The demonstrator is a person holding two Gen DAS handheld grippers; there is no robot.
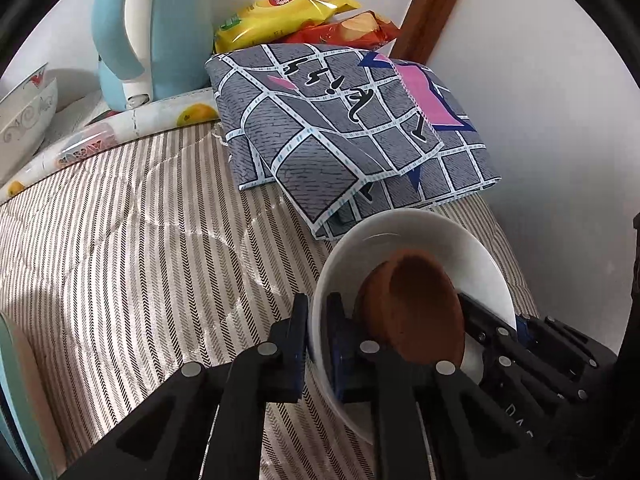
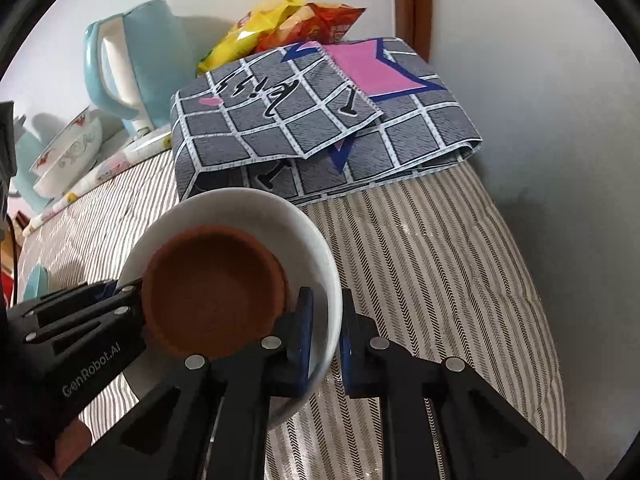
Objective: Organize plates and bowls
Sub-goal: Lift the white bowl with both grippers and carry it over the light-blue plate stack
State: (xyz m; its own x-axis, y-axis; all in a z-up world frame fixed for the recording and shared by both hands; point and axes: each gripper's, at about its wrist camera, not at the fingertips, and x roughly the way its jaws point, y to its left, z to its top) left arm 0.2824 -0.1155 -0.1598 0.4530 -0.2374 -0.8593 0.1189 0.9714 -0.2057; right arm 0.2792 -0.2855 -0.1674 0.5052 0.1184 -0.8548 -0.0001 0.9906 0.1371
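Item: left gripper (image 1: 318,344), fingers pinching the white bowl (image 1: 472,248) at its rim, one finger outside the wall, one inside.

Item: right gripper (image 2: 326,338), fingers pinching the opposite rim likewise; I hold the bowl between both hands, equally near.

Item: brown dish (image 2: 212,296), nested tilted inside the bowl, lower centre of frame.

Item: striped bed cover (image 2: 440,260) beneath; folded grey cloth (image 2: 320,132) just beyond. Both grippers pitch steeply downward.
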